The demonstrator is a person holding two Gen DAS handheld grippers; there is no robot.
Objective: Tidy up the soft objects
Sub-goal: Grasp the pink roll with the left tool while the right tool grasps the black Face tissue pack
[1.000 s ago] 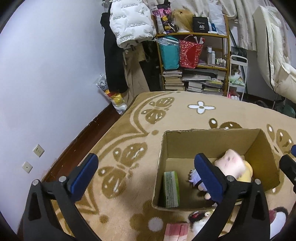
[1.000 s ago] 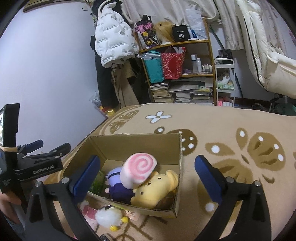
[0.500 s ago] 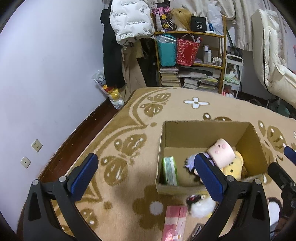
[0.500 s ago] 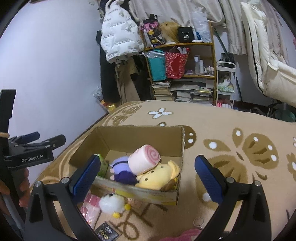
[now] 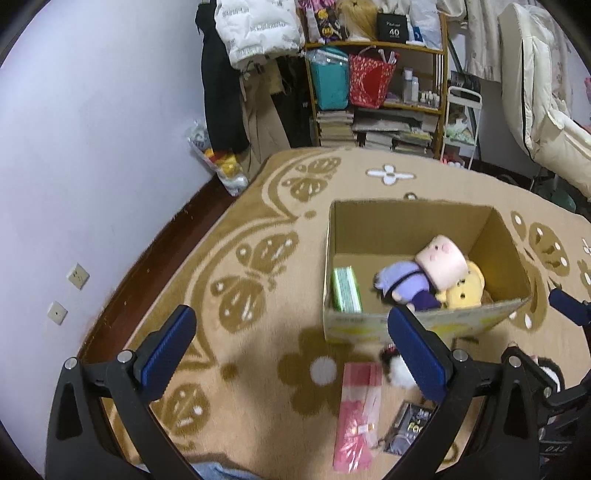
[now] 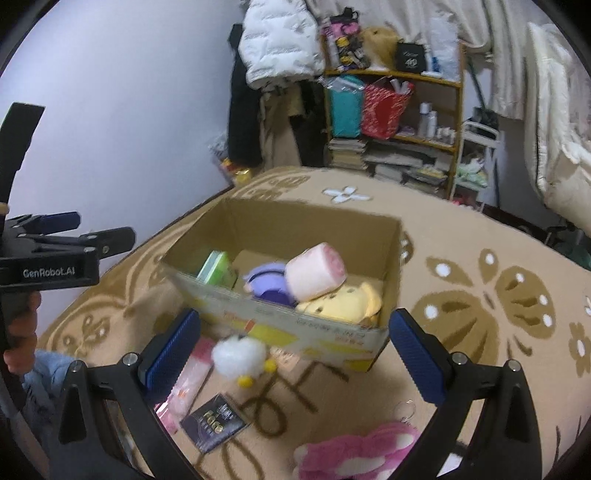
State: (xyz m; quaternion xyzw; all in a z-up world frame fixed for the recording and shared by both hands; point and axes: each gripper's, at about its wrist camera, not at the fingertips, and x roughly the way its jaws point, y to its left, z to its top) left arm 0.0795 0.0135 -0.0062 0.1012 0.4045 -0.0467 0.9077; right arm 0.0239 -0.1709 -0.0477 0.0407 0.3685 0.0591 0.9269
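An open cardboard box (image 5: 406, 218) (image 6: 280, 321) sits on the carpet. It holds a pink roll plush (image 5: 441, 260) (image 6: 316, 271), a purple plush (image 5: 404, 286) (image 6: 266, 282), a yellow plush (image 5: 461, 291) (image 6: 341, 304) and a green packet (image 5: 346, 290) (image 6: 216, 267). A white fluffy plush (image 6: 240, 356) (image 5: 397, 371) lies in front of the box. A pink plush (image 6: 354, 452) lies near the front. My left gripper (image 5: 291, 350) and right gripper (image 6: 293, 349) are open, empty, and held above the floor before the box.
A pink packet (image 5: 356, 410) (image 6: 184, 384) and a black card (image 5: 410, 430) (image 6: 214, 426) lie on the patterned carpet (image 5: 258, 258). A cluttered shelf (image 5: 376, 85), hanging coats (image 5: 255, 33) and a wall (image 5: 92, 147) stand behind.
Both grippers have pulled back and risen away from the box. More of the floor in front, with the packet, card and pink plush, has come into view.
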